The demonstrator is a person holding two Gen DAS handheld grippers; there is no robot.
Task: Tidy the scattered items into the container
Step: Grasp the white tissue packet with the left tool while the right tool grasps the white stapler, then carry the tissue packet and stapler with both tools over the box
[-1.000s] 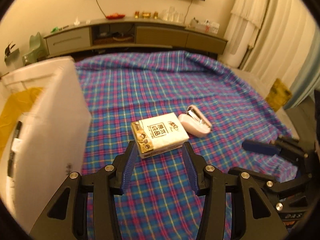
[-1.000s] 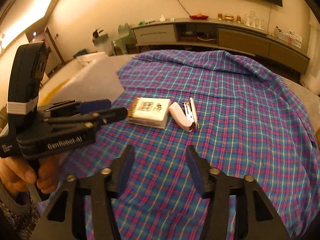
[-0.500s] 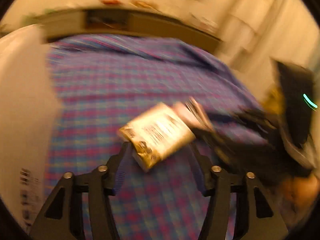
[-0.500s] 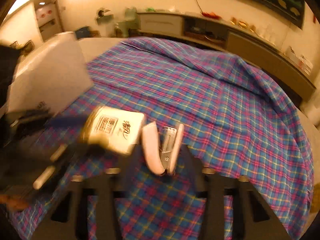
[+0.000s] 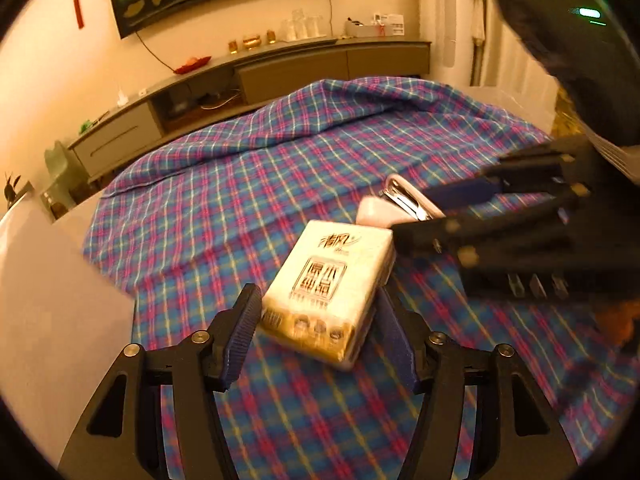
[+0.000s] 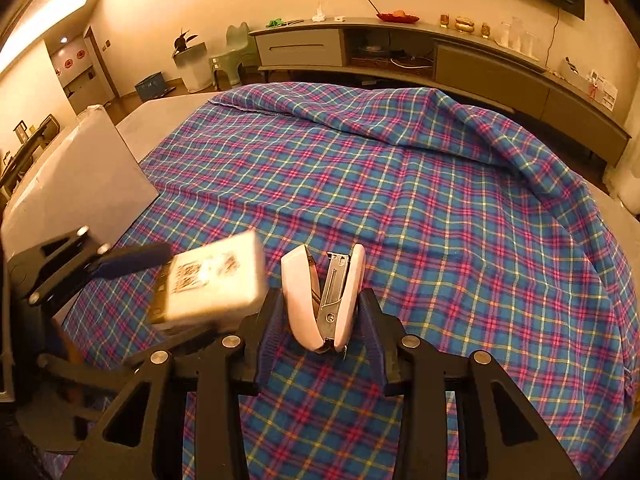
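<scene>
Looking along the left gripper (image 5: 318,330), its jaws have just been opening and now stand wide to either side of the tissue pack (image 5: 328,284), which lies flat on the plaid cloth (image 5: 224,200) with its near end between the blue pads; whether either pad yet touches the wrapper I cannot tell. That pack should be light and soft (a plastic-wrapped wad of paper, by its look), so it will likely give under a squeeze and its film may slide; across the long sides near the middle seems the safest hold. Just beyond it lies the pink stapler (image 5: 394,210), with the right gripper (image 5: 452,196) reaching in from the right. At the left edge stands the white container (image 5: 52,312), near the pack. Turning to the right wrist view, the right gripper (image 6: 320,316) has its jaws drawn narrow, both pads pressing the stapler (image 6: 324,296) by its hinge end, its two arms gaping apart. It looks hard, smooth and heavier than the pack, so it could pivot or slip. The tissue pack (image 6: 212,284) sits just left, blurred, beside the left gripper (image 6: 132,262), with the container (image 6: 80,184) behind.
</scene>
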